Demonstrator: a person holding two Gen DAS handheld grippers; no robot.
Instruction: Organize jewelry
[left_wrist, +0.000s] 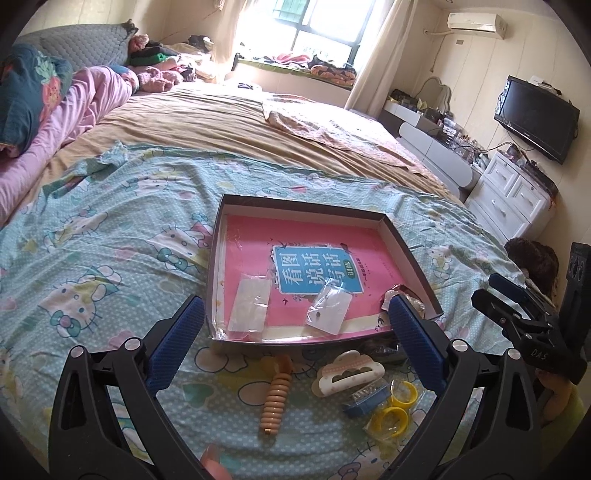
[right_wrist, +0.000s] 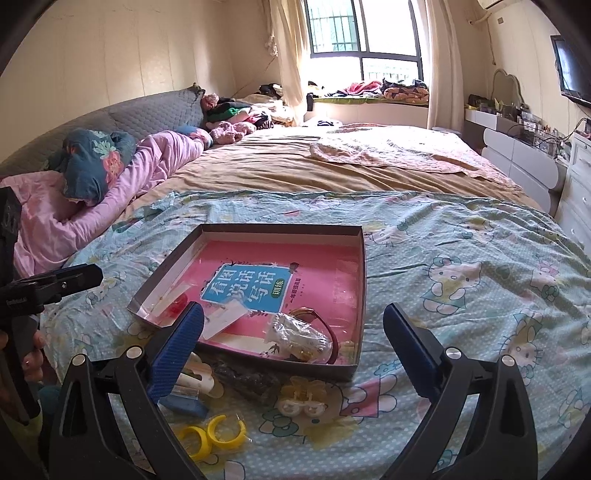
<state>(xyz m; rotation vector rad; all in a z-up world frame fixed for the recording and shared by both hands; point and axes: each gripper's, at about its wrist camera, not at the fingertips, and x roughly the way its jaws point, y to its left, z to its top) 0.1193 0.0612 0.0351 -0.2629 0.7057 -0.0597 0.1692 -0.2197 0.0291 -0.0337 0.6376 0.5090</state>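
Both grippers spread wide, nothing between the pads. Left gripper (left_wrist: 295, 317) hung over the shallow box (left_wrist: 413, 254), 2 clear bags (left_wrist: 328, 308) just ahead inside. Hair clip (left_wrist: 347, 371) and yellow hoops (left_wrist: 397, 408) lay below it on the sheet. Right gripper (right_wrist: 293, 319) hovered near the box's front edge.

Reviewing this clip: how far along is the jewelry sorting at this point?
Partly done. The box already holds two small clear packets and a bagged bracelet. Nothing is in hand: the left gripper and right gripper are both open and empty. Still out on the bedspread: a beaded clip, a cloud hair claw, yellow hoops, a blue piece and a small cream claw.
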